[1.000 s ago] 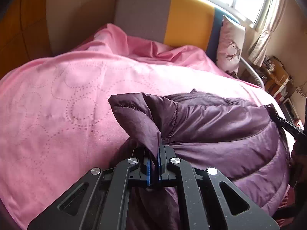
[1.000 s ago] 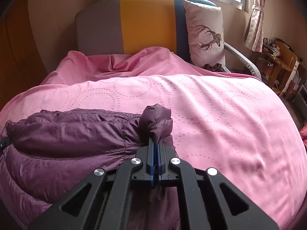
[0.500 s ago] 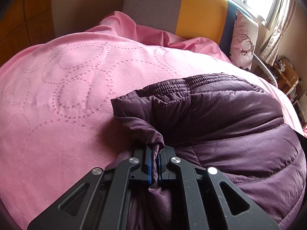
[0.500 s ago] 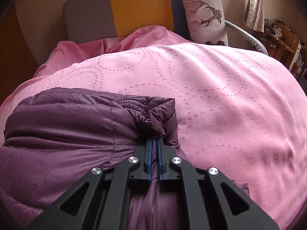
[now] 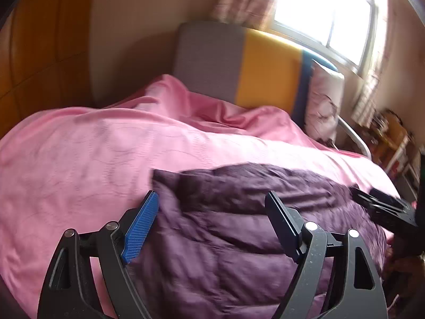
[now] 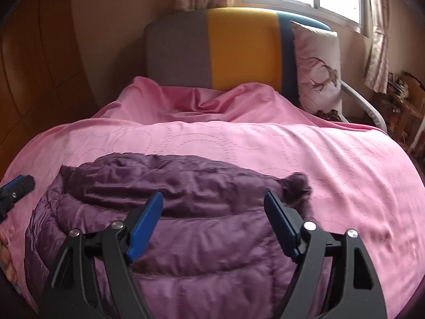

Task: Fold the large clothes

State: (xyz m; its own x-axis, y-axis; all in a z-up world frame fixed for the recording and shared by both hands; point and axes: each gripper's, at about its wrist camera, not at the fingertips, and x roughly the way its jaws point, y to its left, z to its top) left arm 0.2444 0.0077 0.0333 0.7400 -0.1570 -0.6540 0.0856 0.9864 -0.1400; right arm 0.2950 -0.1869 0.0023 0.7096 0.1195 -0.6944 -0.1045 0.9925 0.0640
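Note:
A purple quilted down jacket [image 5: 239, 239] [image 6: 191, 212] lies folded on the pink bedspread [image 5: 79, 159] [image 6: 318, 159], its top part doubled over the body. My left gripper [image 5: 212, 212] hovers above the jacket's left corner, jaws opening wide, nothing pressed between its blue pads. My right gripper [image 6: 212, 210] hangs over the jacket's right half, jaws likewise opening and empty. The right gripper's black frame [image 5: 385, 210] shows at the right edge of the left wrist view; the left gripper's fingertip [image 6: 16, 186] shows at the left edge of the right wrist view.
A grey, yellow and blue headboard [image 6: 225, 50] stands at the far end with a white deer-print pillow [image 6: 316, 71] leaning on it. Wooden panelling [image 6: 39, 66] lines the left wall. Cluttered furniture [image 6: 403, 101] stands right of the bed under a bright window [image 5: 326, 13].
Both grippers were shut on bunched corners of the jacket; now both have let go and stand wide open, drawn back and up. The released corners lie flat on the folded jacket.

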